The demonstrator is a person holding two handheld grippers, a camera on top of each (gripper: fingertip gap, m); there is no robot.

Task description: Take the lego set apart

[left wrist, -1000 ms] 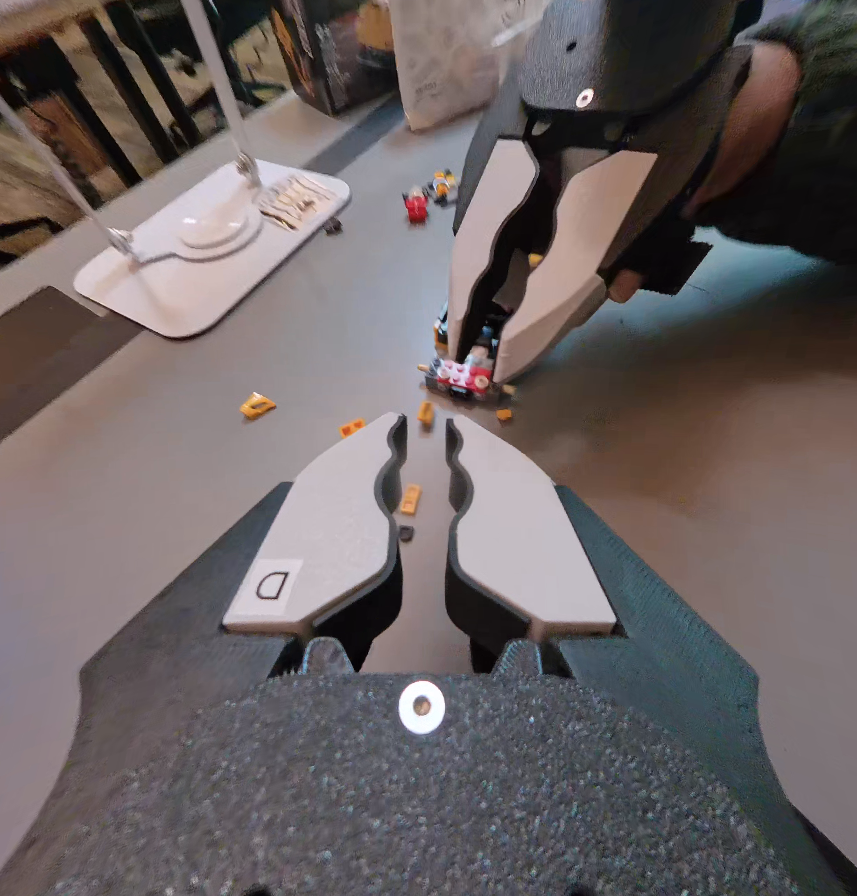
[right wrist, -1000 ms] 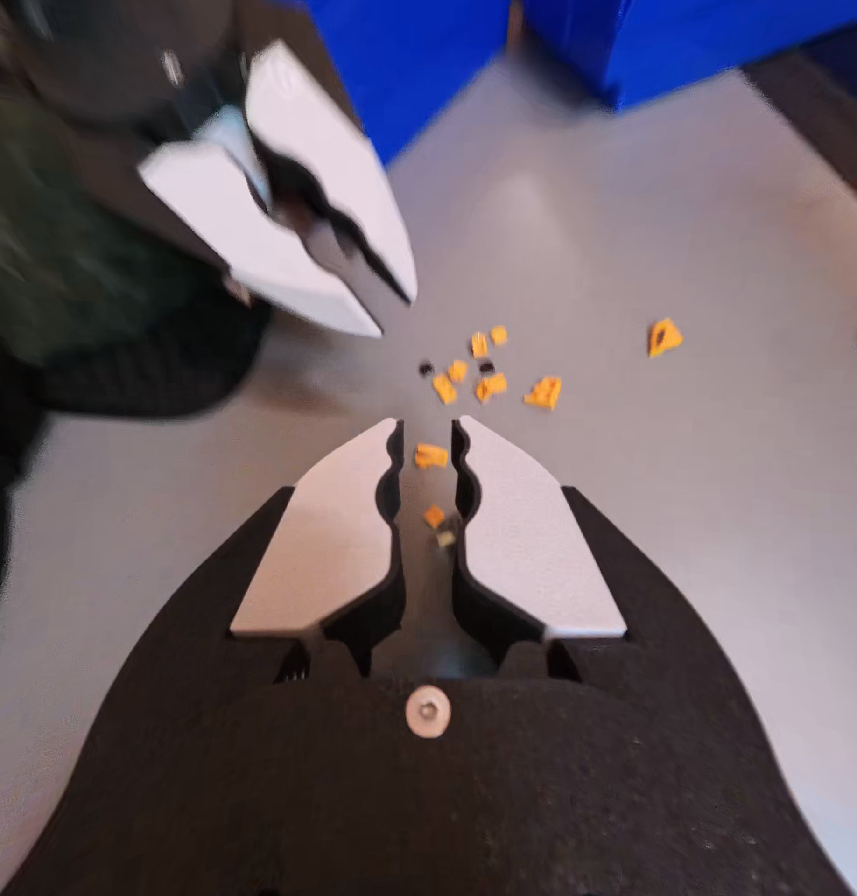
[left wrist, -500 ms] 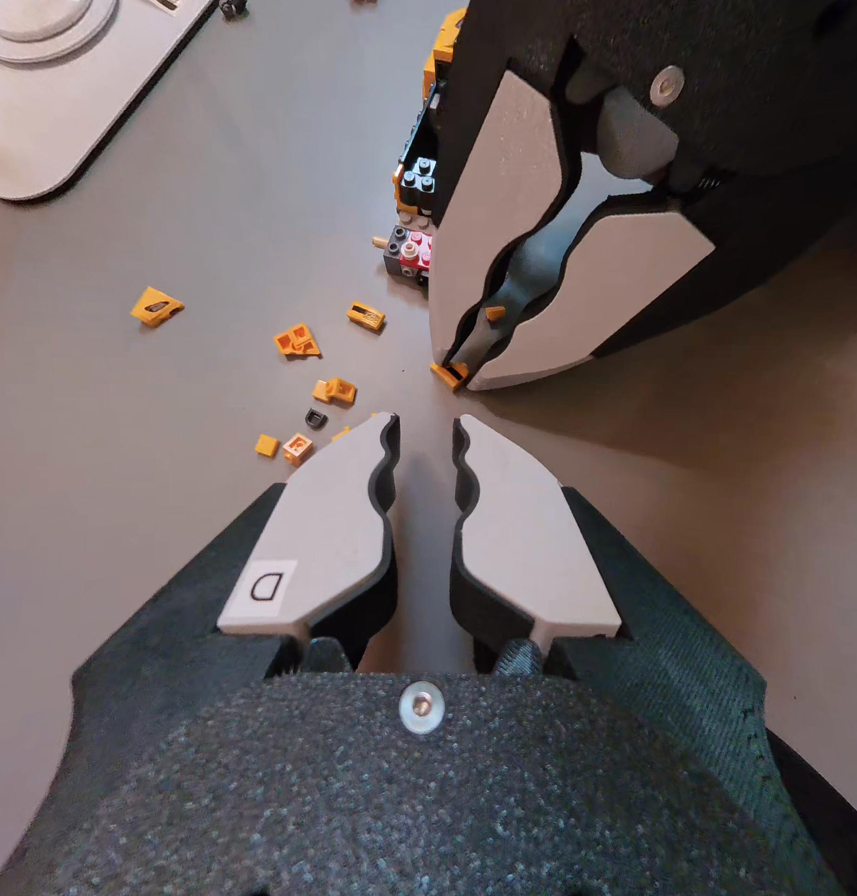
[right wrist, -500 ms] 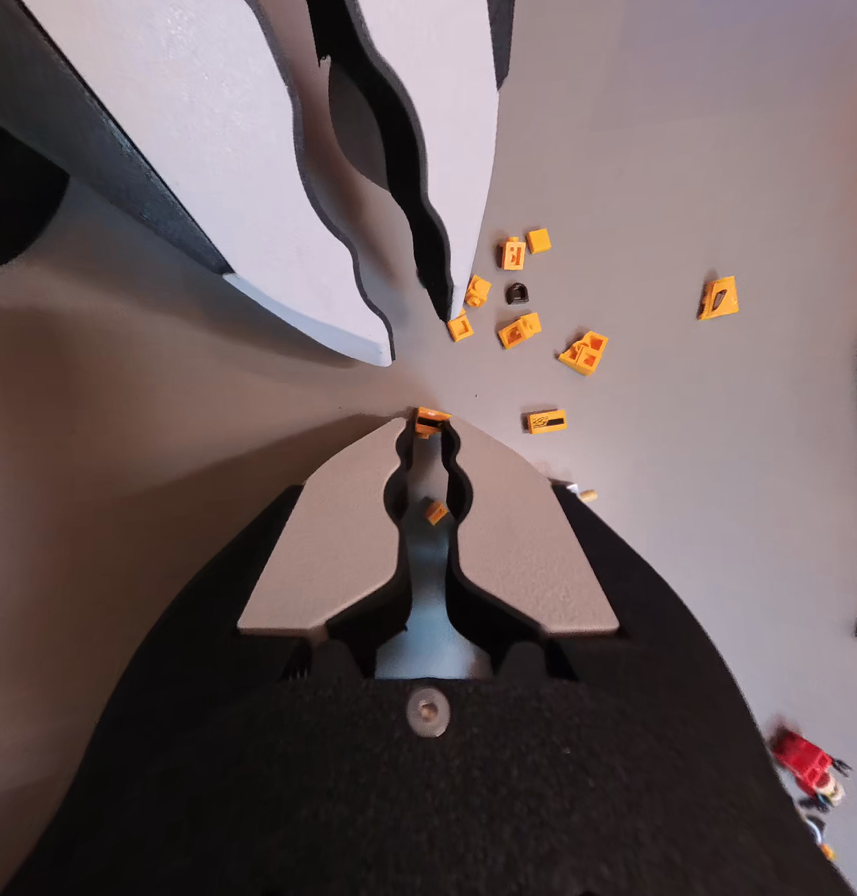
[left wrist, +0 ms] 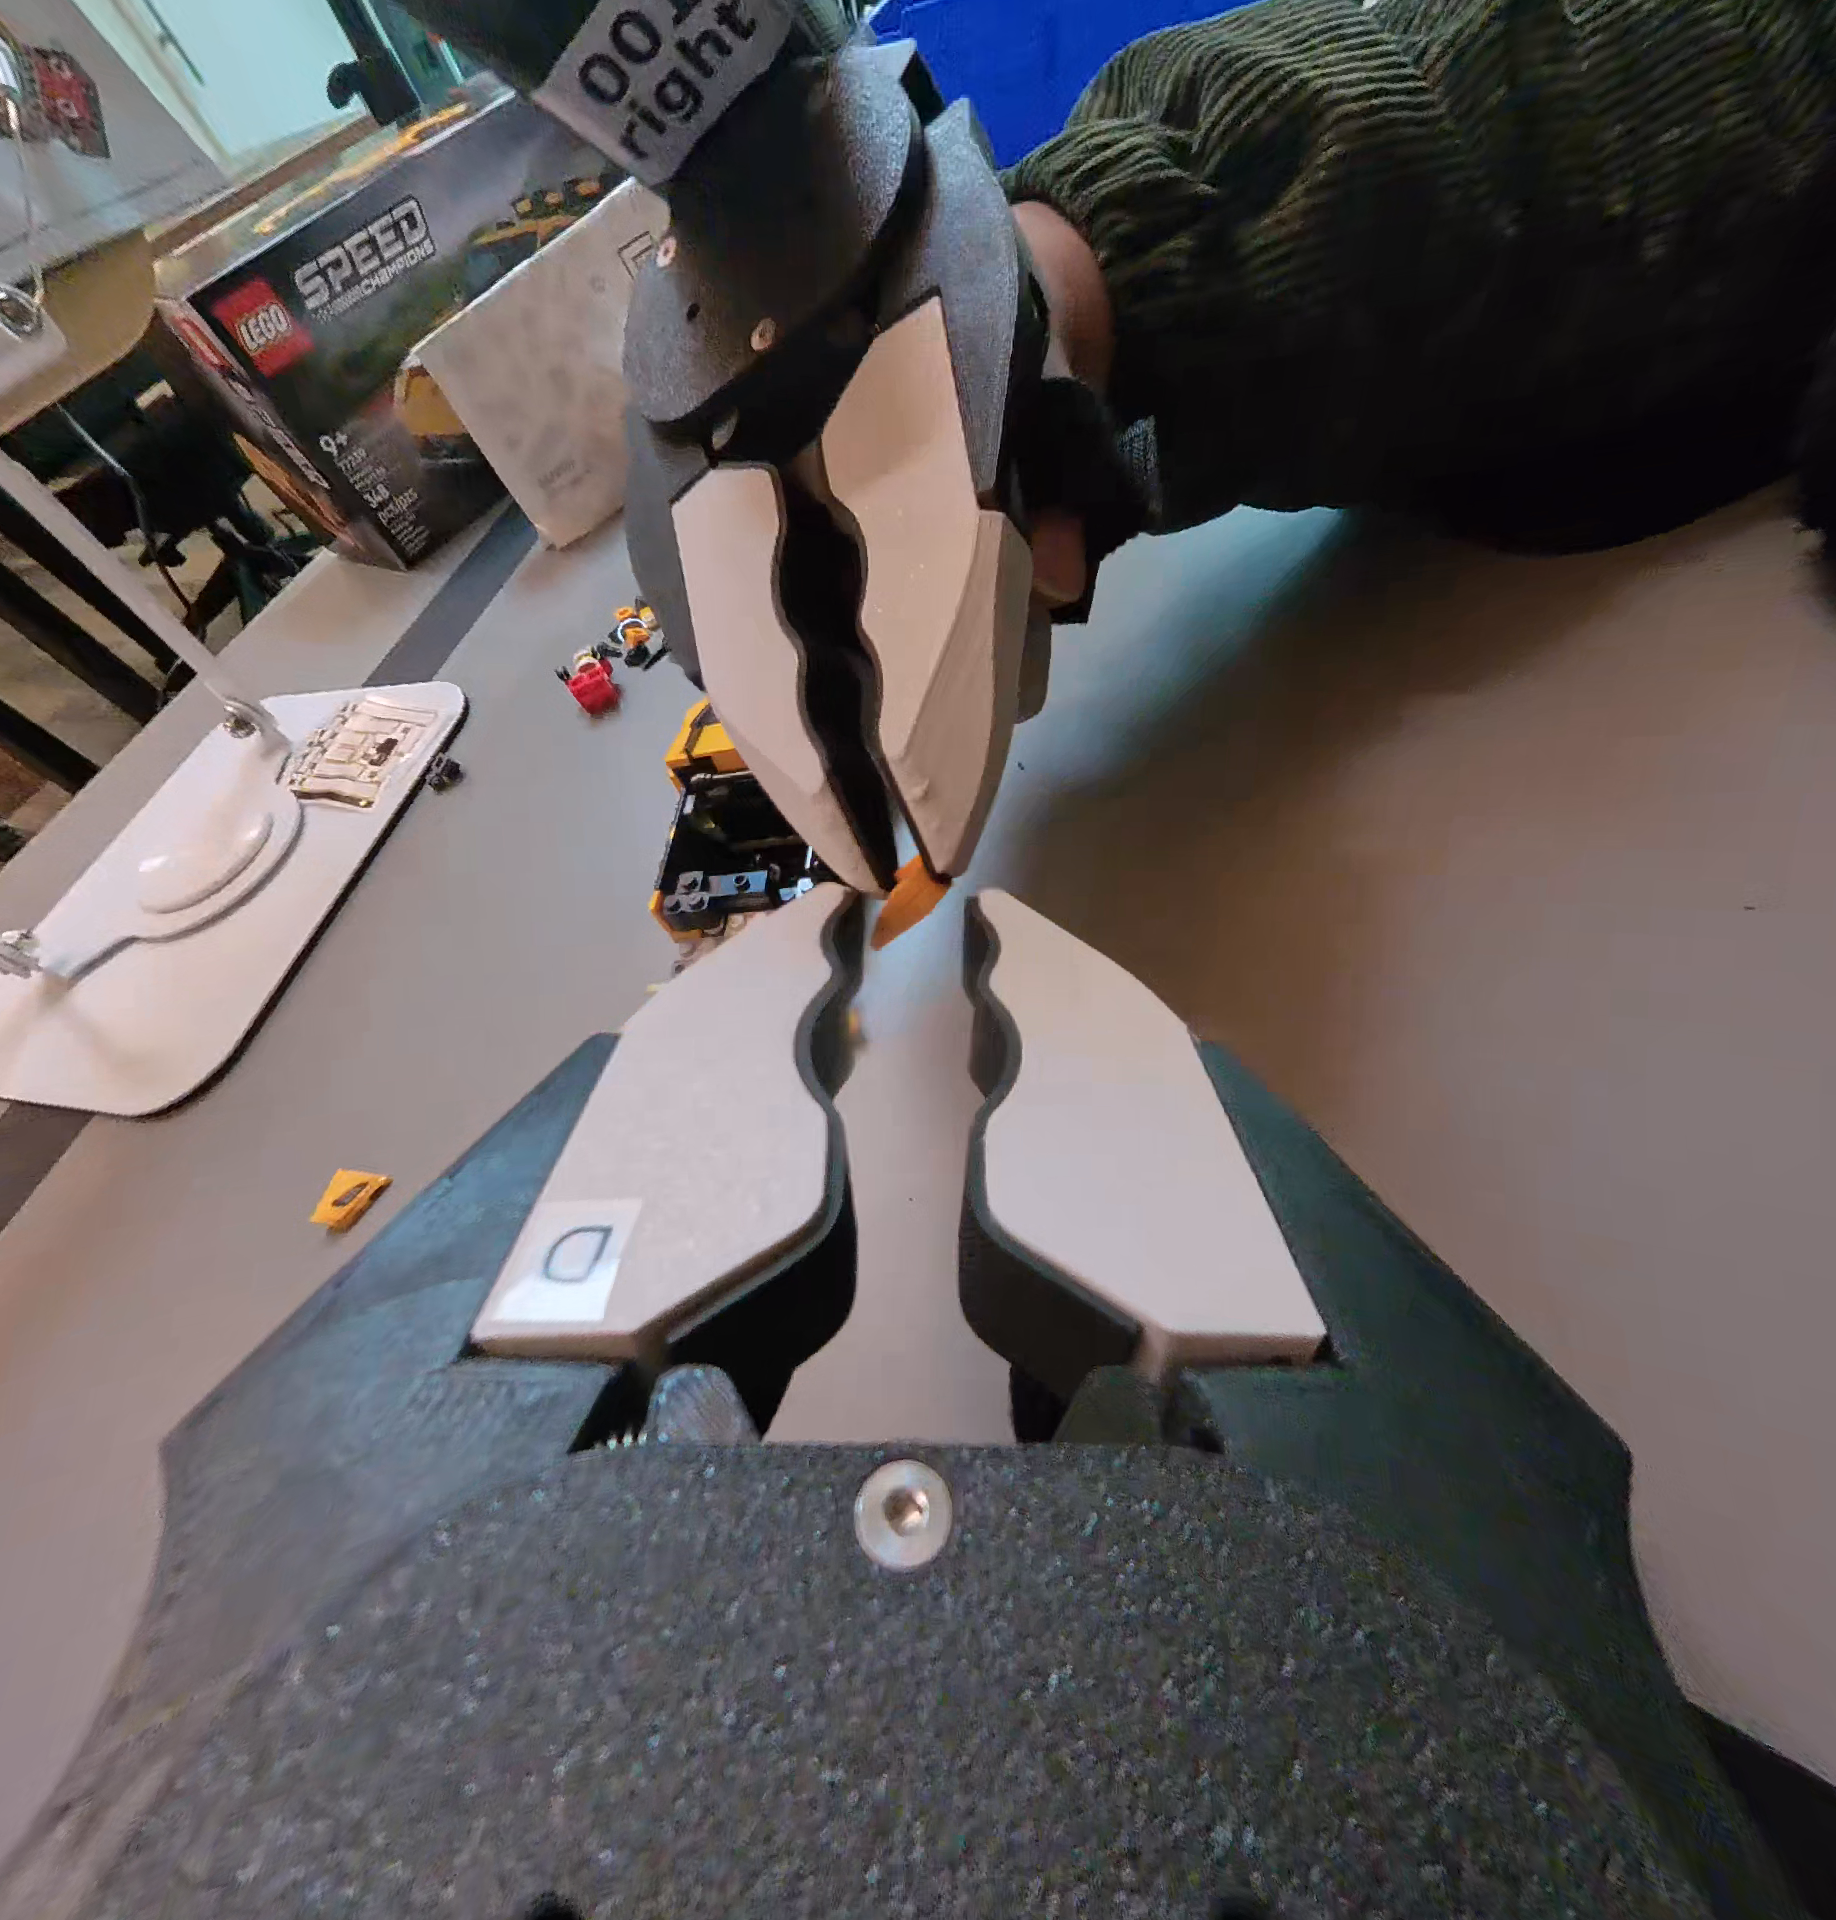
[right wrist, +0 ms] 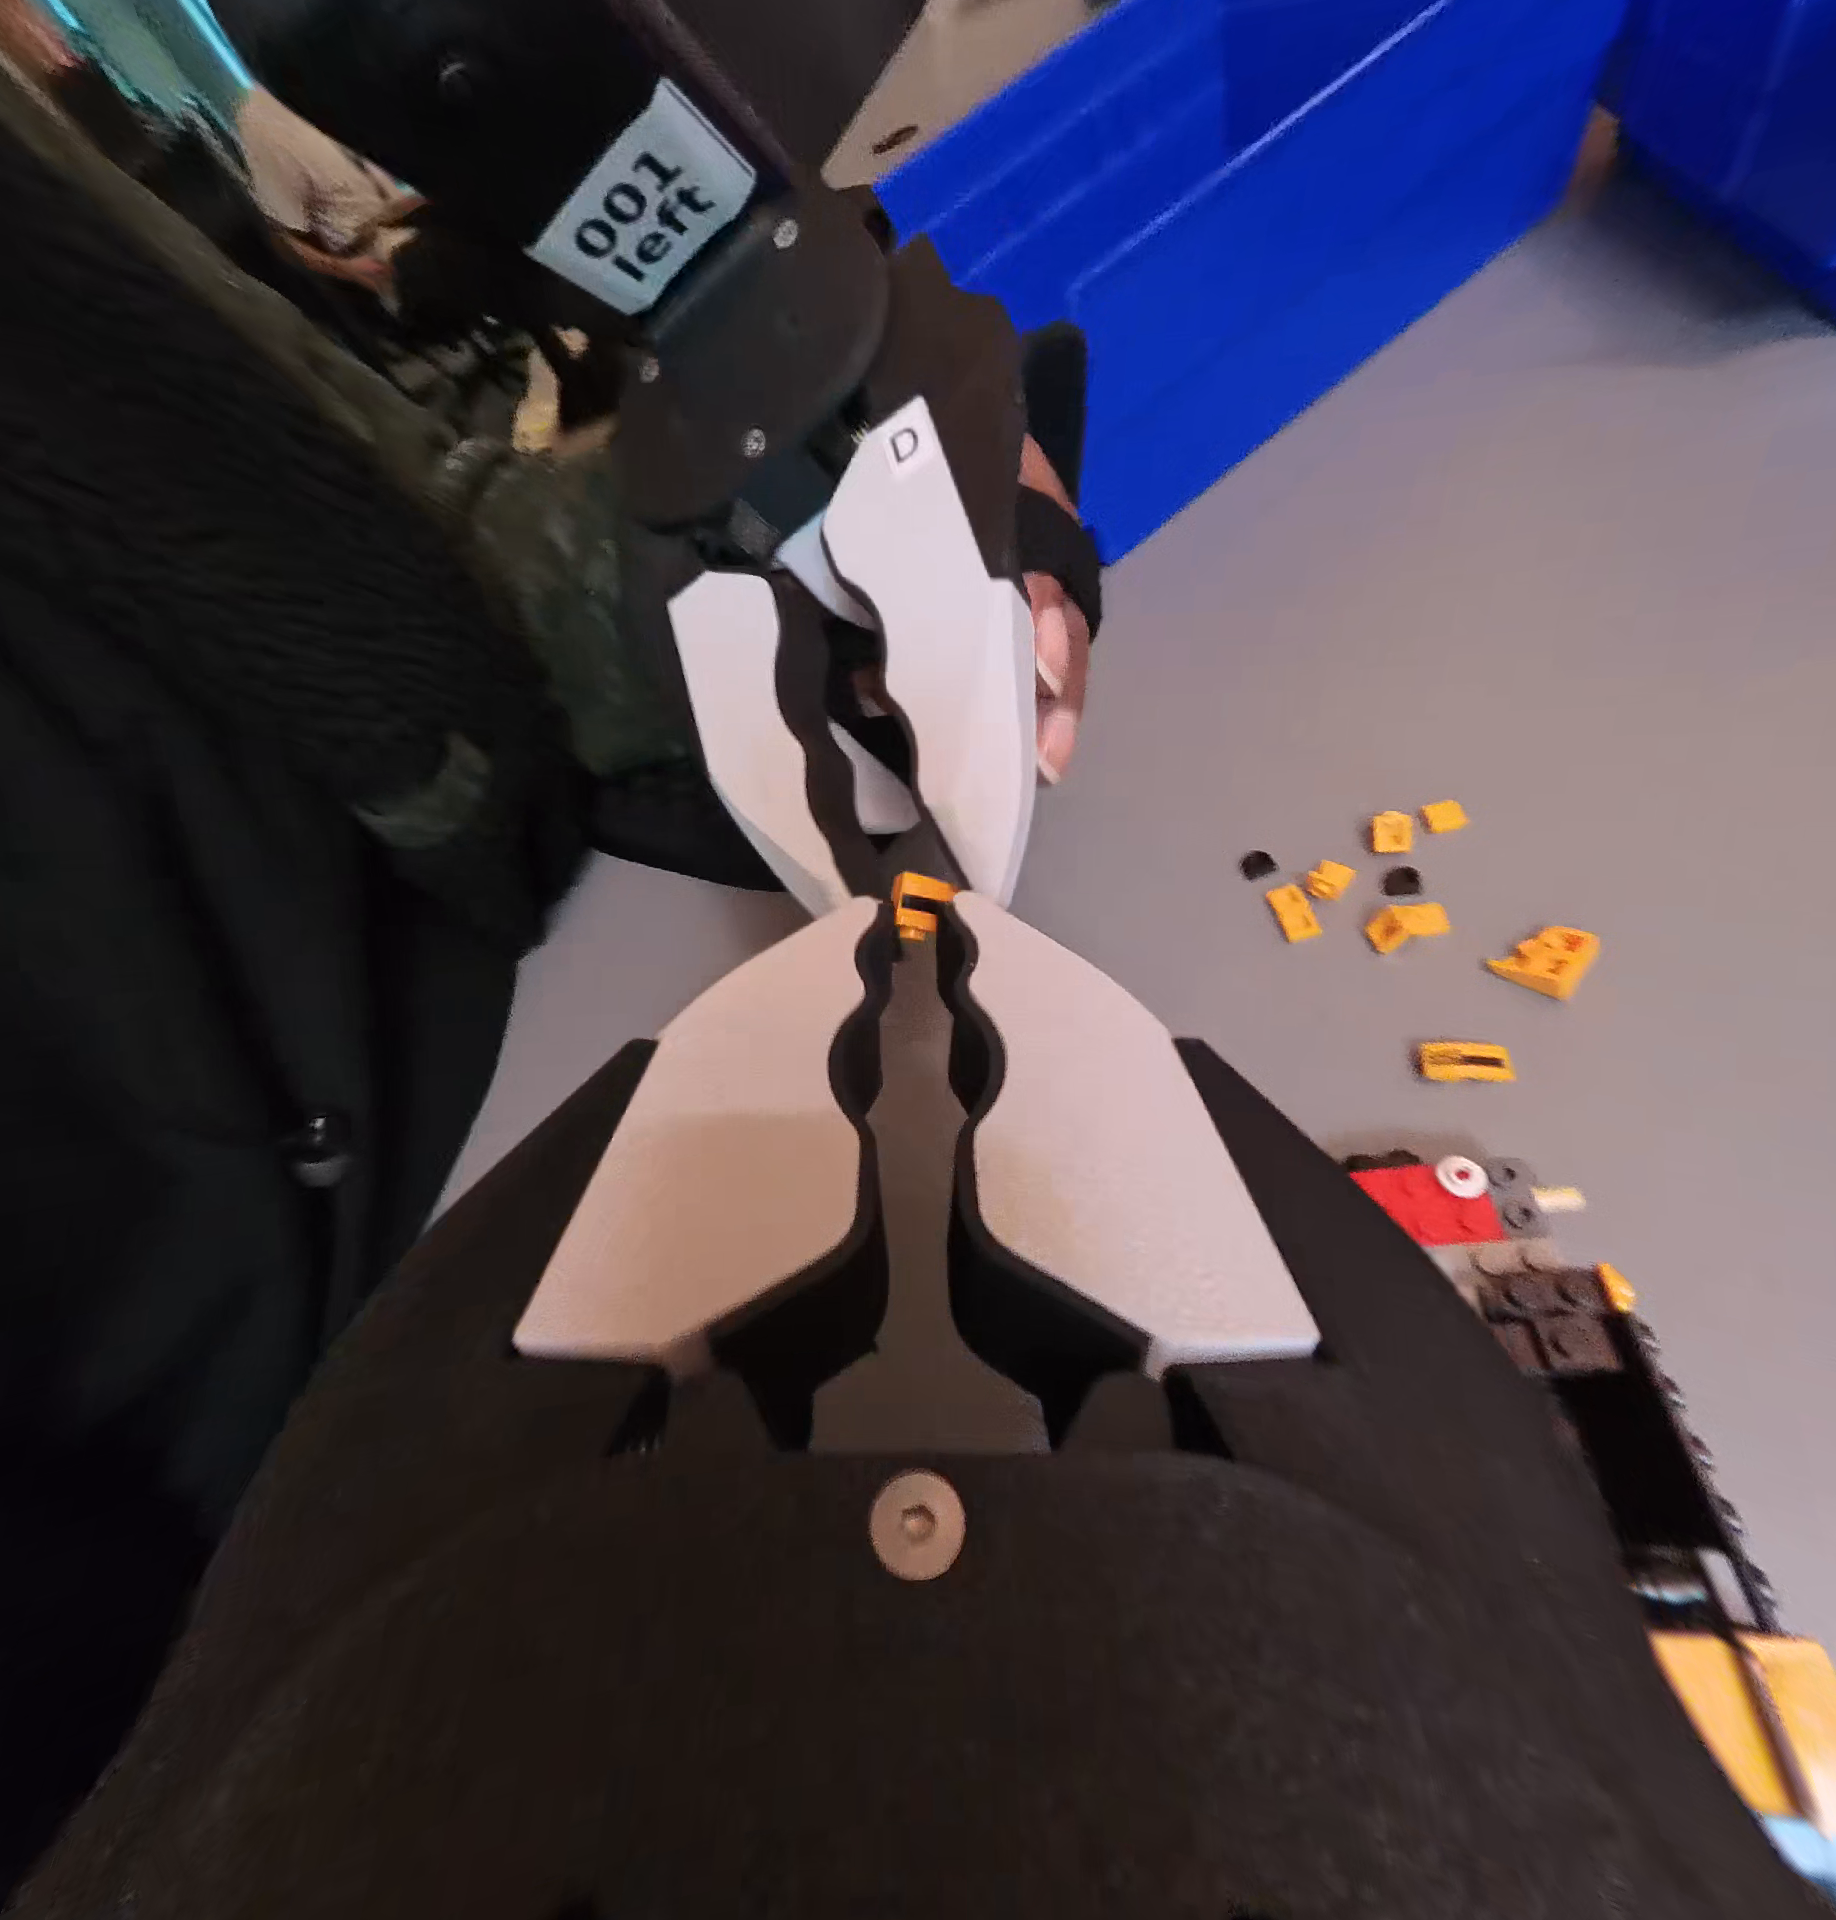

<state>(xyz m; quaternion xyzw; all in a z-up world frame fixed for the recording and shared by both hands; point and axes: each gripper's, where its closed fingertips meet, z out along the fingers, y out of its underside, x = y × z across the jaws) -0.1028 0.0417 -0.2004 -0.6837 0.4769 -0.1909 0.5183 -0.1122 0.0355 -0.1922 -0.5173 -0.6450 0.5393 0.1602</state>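
Jaws of right gripper [right wrist: 916,914] pinch orange brick [right wrist: 914,902].

Table top [left wrist: 1413,935]: plain grey. Left gripper [left wrist: 898,925]: pale grey fingers with black inner pads, speckled black body filling the lower frame. Right gripper [right wrist: 914,920]: same pale grey and black. Small brick [right wrist: 916,902] at centre frame: orange. Loose bricks [right wrist: 1402,904], right of centre: orange, two black. Partly stripped model [right wrist: 1579,1340], lower right: black with red and yellow parts. Bins [right wrist: 1257,239], upper right: bright blue. Sleeve [left wrist: 1465,239], upper right: dark green, finely ribbed stripes. Stand base [left wrist: 166,883], left: white with a dark edge.
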